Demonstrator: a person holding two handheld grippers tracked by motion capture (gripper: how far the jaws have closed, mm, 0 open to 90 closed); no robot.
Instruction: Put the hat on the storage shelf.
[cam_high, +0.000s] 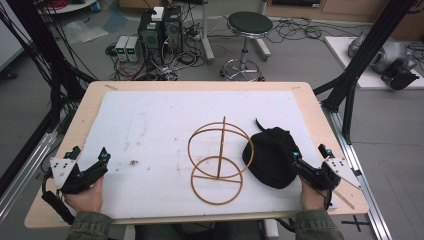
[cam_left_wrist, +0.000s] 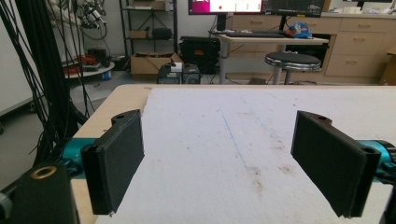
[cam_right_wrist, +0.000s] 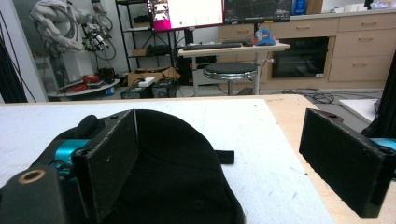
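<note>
Across the middle of the high view lay a wooden table (cam_high: 310, 100) covered by a white sheet (cam_high: 150, 130), faintly stained; at the lower left of that frame the left gripper (cam_high: 90, 160) rested near the table's front edge, held by a hand (cam_high: 86, 196) in an olive sleeve; its jaws stood spread wide with nothing between them, and in the left gripper view the left gripper (cam_left_wrist: 217, 163) framed only bare sheet with a faint blue line and brownish specks. At the lower right of the high view the right gripper (cam_high: 308, 159) sat at the edge of a black cap (cam_high: 272, 157), its jaws likewise spread; in the right gripper view the right gripper (cam_right_wrist: 219, 163) had its left jaw over the cap (cam_right_wrist: 177, 177), which bulked up in the lower centre of the frame, while the right jaw stood apart over the bare wood at the sheet's edge; the cap's strap (cam_right_wrist: 225, 157) stuck out toward the middle; whether the left jaw touched the fabric could not be told. Just left of the cap, at the centre of the high view, stood a wooden wire-like stand (cam_high: 220, 160) of two rings joined by an upright post, its upper ring touching or overlapping the cap's edge. Beyond the table, in the upper part of the frame, were a black stool (cam_high: 248, 25), computer boxes (cam_high: 160, 30) and tangled cables on the grey floor.
</note>
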